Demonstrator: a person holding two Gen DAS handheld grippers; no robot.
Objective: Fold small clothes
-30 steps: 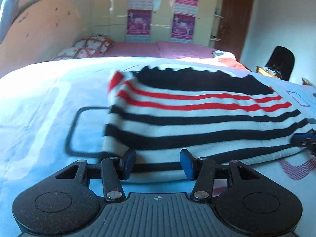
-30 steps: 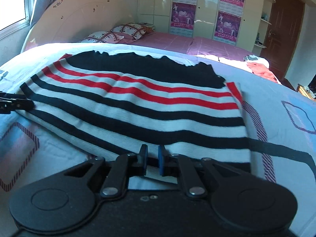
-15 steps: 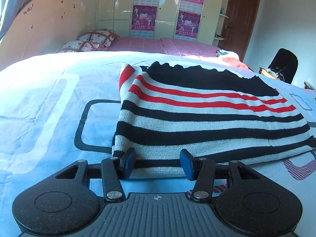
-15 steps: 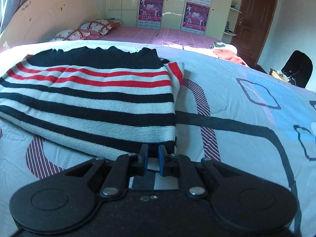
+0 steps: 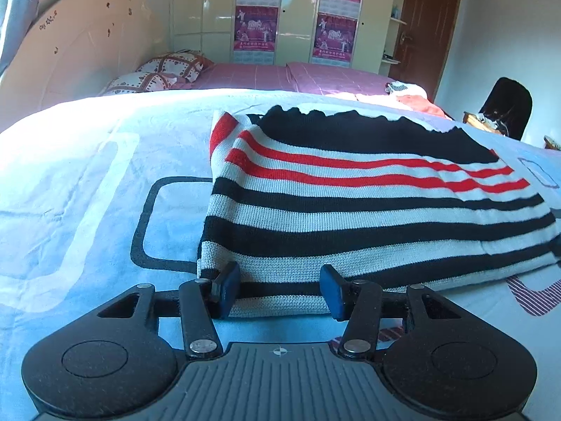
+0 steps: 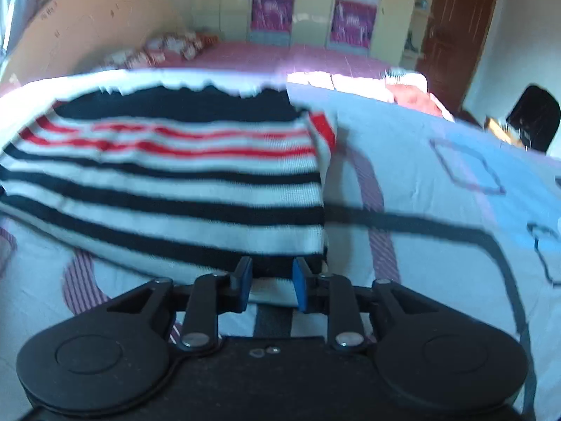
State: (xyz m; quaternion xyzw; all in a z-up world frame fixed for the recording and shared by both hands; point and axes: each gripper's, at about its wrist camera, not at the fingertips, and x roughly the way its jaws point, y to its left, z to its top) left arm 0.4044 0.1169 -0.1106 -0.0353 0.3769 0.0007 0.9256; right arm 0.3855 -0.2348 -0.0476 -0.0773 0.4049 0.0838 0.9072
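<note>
A folded knit sweater [image 5: 350, 210] with black, white and red stripes lies flat on the bed sheet [image 5: 87, 210]. My left gripper [image 5: 280, 293] stands open at its near left corner, with the white hem lying slack between the blue pads, which stand well apart. In the right wrist view, which is blurred, the sweater [image 6: 175, 193] fills the left half. My right gripper [image 6: 271, 282] is at its near right corner. Its jaws are opening, and the hem sits between the pads without being pinched.
The pale blue sheet with dark outlined shapes stretches left of the sweater and also right [image 6: 438, 210] of it. Beyond are a second bed with pillows [image 5: 164, 73], an orange cloth [image 5: 417, 101], a wardrobe [image 5: 298, 17], and a black chair [image 5: 506, 108] at the far right.
My right gripper slid right along the hem to the sweater's right corner, and its jaws, shut before, have parted. It has left the left wrist view. The left gripper stays open at the left corner.
</note>
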